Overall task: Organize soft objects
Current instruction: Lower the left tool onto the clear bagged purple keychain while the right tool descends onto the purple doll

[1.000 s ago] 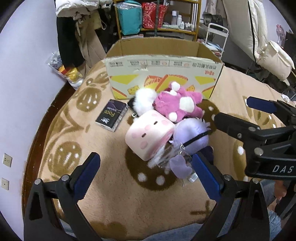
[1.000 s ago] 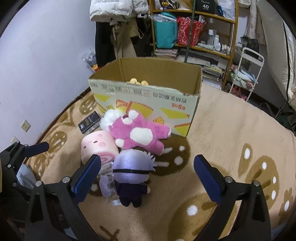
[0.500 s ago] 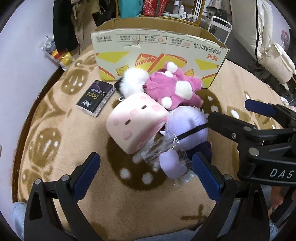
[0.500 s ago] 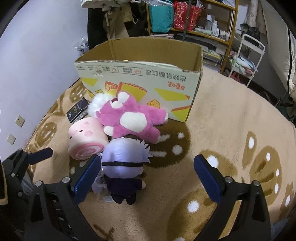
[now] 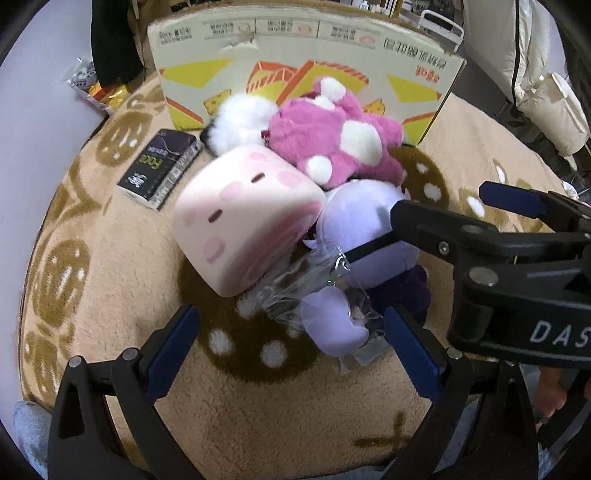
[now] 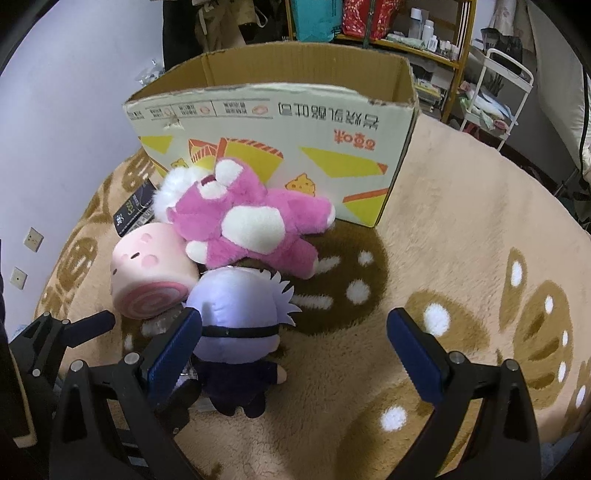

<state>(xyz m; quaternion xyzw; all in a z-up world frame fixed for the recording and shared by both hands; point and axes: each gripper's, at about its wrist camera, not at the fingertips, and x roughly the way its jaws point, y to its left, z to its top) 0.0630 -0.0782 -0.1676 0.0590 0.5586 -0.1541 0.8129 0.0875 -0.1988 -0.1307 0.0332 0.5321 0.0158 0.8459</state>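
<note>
A pile of soft toys lies on the beige blanket before an open cardboard box [image 5: 303,62] [image 6: 280,122]. It holds a pink roll-cake plush [image 5: 243,218] [image 6: 151,277], a magenta bear [image 5: 332,144] [image 6: 251,225], a white fluffy toy [image 5: 240,122] [image 6: 173,188], a lilac-haired doll with a black blindfold [image 5: 365,229] [image 6: 240,321] and a small lilac plush in clear wrap [image 5: 328,321]. My left gripper [image 5: 291,354] is open, close above the wrapped plush. My right gripper [image 6: 295,350] is open over the doll's right side.
A dark small box [image 5: 159,166] [image 6: 135,210] lies left of the pile. Snack packets [image 5: 96,88] lie by the wall at left. Shelves [image 6: 388,22] and a white cart [image 6: 495,92] stand behind the box. The blanket [image 6: 461,221] stretches right.
Both grippers have moved forward and down toward the toy pile, which now fills more of each view. Both stay open. The toys have not moved.
</note>
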